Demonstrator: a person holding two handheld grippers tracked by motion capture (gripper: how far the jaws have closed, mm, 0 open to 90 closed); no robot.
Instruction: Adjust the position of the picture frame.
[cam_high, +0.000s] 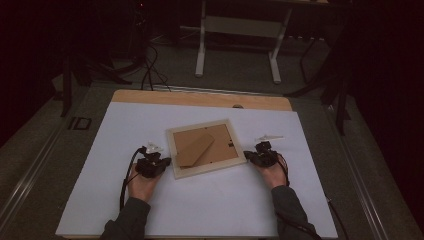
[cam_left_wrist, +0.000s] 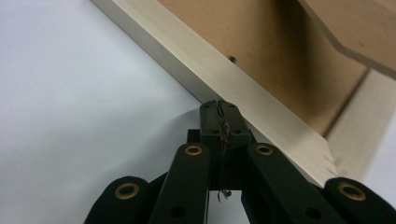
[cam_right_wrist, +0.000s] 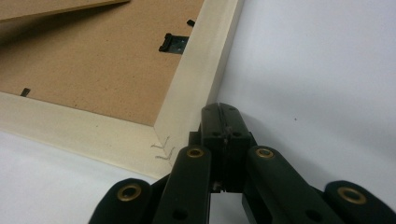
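High view: I see both forearms entering from 6 o'clock in dark sleeves, each palm cupped under its tool, wrists low on the white tabletop (cam_high: 100, 150). The picture frame (cam_high: 173, 152) lies face down near the tabletop's centre, turned slightly anticlockwise, its brown backing board (cam_high: 222, 145) up and a folding stand (cam_high: 194, 146) resting across it.

The left hand-held gripper (cam_high: 165, 161) sits at the frame's 8 o'clock corner; the right hand-held gripper (cam_high: 246, 155) sits at its 4 o'clock corner. Both point inward, toward each other.

Left gripper view: I read the left hand-held gripper (cam_left_wrist: 219, 108) as clenched, pads pressed together with nothing between them, the tips just at the outer edge of the pale wooden rail (cam_left_wrist: 243, 98).

Right gripper view: the right hand-held gripper (cam_right_wrist: 219, 109) is likewise clenched on nothing, its tips against the outer side of the frame's rail (cam_right_wrist: 201, 79) near the mitred corner, where small staples (cam_right_wrist: 161, 151) show. A black turn clip (cam_right_wrist: 173, 43) sits at 11 o'clock on the backing.

I can read no writing or brand.
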